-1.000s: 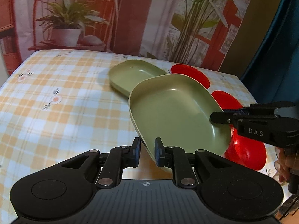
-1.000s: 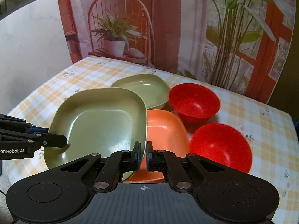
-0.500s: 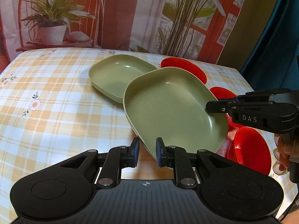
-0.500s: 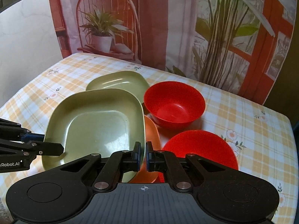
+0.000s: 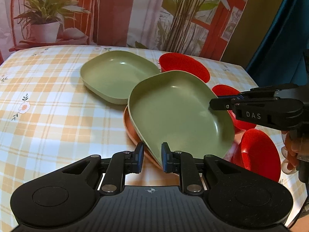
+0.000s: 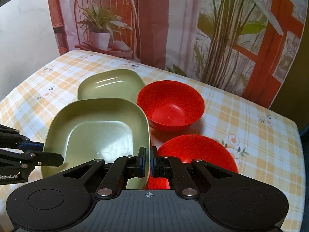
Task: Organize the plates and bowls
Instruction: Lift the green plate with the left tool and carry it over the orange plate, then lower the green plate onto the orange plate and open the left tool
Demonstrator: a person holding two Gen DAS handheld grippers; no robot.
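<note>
Both claws on the same green plate (image 5: 179, 114). My left claw (image 5: 152, 157) straddles its near-left rim: right pad touches the rim, left pad stands off it, so jaws slightly spread, and I can't tell if it's a real pinch. My right claw (image 6: 148, 161) is pressed together on the plate's right rim, clamping it. Plate sits tilted over an orange plate (image 5: 131, 131), whose edge shows under its left side; can't tell whether they touch. Second green plate (image 5: 115, 75) lies flat on the desk (image 5: 48, 106) just beyond, far-left. Far red bowl (image 6: 171, 106) is upright on the desk, right of that second plate; near red bowl (image 6: 197, 152) sits just right of the held plate, close to my right claw. Desk has a yellow checked cloth. A hand (image 5: 293, 152) grips the right claw's handle.
</note>
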